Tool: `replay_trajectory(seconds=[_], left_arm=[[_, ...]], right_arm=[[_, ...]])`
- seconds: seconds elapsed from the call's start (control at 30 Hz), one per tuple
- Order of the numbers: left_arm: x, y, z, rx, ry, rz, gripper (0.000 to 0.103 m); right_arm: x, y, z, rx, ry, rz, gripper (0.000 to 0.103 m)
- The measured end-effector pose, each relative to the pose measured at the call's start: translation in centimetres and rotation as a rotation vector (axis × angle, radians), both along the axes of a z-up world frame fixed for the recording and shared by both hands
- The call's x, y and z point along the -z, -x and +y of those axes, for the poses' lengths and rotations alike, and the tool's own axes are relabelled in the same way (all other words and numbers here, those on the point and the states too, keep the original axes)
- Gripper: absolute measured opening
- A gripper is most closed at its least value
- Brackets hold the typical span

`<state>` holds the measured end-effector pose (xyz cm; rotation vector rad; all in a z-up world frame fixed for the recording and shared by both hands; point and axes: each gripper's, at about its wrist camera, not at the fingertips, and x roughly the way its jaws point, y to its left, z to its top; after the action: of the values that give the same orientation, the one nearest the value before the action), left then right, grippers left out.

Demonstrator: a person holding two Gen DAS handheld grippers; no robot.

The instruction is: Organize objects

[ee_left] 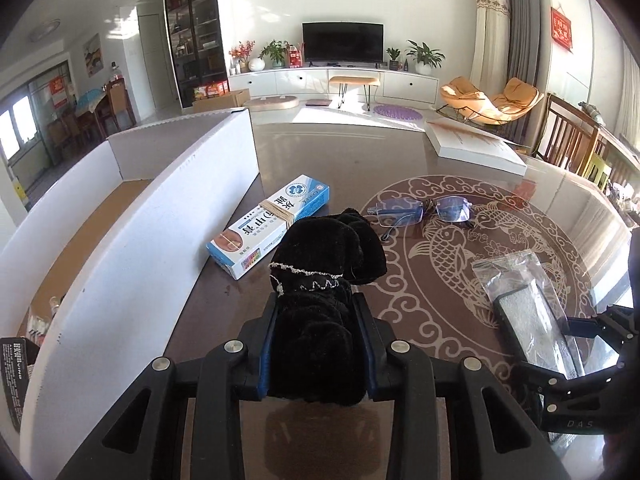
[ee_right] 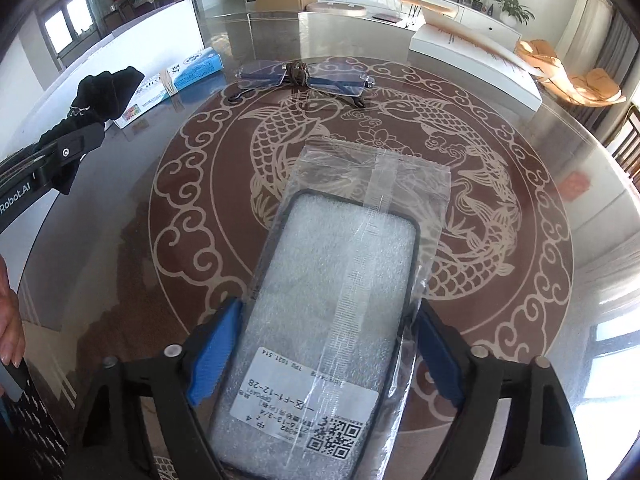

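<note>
black pouch [ee_left: 320,304] clamped in left tool [ee_left: 318,344]

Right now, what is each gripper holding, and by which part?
Left gripper clamps the black velvet pouch below its drawstring neck. Right gripper straddles the bagged phone case; grip unclear.

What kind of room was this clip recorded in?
Most likely a home living room: a television on a long white media cabinet, potted plants beside it, an orange lounge chair, and a glass-topped table in the foreground.
</note>
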<state>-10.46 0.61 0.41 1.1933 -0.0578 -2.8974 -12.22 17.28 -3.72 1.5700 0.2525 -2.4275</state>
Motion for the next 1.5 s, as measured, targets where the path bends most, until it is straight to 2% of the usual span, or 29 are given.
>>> replay_trajectory(seconds=[0.1, 0.17, 0.3, 0.43, 0.6, 0.7, 0.73, 0.77, 0.8, 0.83, 0.9, 1.03, 1.13, 1.23, 1.37, 1.5], left_arm=[[-2.2, -2.4, -2.4, -0.003, -0.03, 0.018, 0.033], [-3.8, -3.4, -4.6, -0.021, -0.057, 0.036, 0.033], [-7.1, -4.8, -11.3, -0.095, -0.12, 0.066, 0.033], [-8.8, -5.1, -18.7, -0.222, -0.109, 0.082, 0.033], [-7.8, -5.0, -26.7, -0.364, -0.083, 0.017, 0.034], [-5.9, -5.1, -30.3, -0.449, -0.055, -0.062, 0.04], [-5.3, -5.2, -31.2, -0.475, -0.045, -0.09, 0.053], [-4.6, -5.5, -32.0, -0.506, -0.034, -0.11, 0.072], [-4.1, -6.0, -32.7, -0.54, -0.02, -0.116, 0.079], [-3.9, -6.7, -33.1, -0.566, -0.008, -0.108, 0.082], [-3.6, -8.1, -33.8, -0.582, -0.006, -0.095, 0.082], [-3.2, -10.0, -33.2, -0.568, 0.017, -0.077, 0.082], [-2.9, -10.7, -30.9, -0.503, 0.007, -0.062, 0.082], [-3.3, -10.9, -26.9, -0.382, -0.02, -0.035, 0.082], [-4.7, -10.6, -19.9, -0.172, -0.029, 0.002, 0.082], [-4.8, -8.8, -12.7, 0.031, -0.051, -0.032, 0.082]], right_arm=[[-0.4, -0.3, 0.1, 0.007, 0.021, -0.017, 0.078], [-1.4, -0.8, 0.3, 0.022, 0.088, -0.023, 0.078], [-6.2, -0.9, -1.6, 0.019, 0.266, 0.023, 0.078], [-11.9, -0.4, -8.8, -0.097, 0.407, 0.074, 0.078], [-16.2, -0.1, -21.6, -0.287, 0.52, 0.088, 0.078], [-16.6, -0.3, -29.0, -0.378, 0.531, 0.09, 0.079], [-16.3, -0.4, -31.2, -0.401, 0.527, 0.089, 0.079], [-15.8, -0.4, -33.0, -0.414, 0.524, 0.085, 0.082], [-15.1, -0.4, -34.4, -0.417, 0.524, 0.08, 0.089], [-14.2, -0.5, -35.4, -0.416, 0.524, 0.072, 0.091], [-12.9, -0.7, -36.2, -0.407, 0.524, 0.065, 0.091], [-11.3, -2.0, -32.4, -0.376, 0.535, 0.129, 0.092], [-9.9, -2.9, -26.6, -0.326, 0.463, 0.21, 0.102], [-6.9, -2.8, -19.8, -0.266, 0.308, 0.24, 0.102], [-2.6, -3.1, -10.2, -0.185, 0.107, 0.213, 0.102], [-0.5, -4.5, -3.2, -0.11, 0.061, 0.185, 0.102]])
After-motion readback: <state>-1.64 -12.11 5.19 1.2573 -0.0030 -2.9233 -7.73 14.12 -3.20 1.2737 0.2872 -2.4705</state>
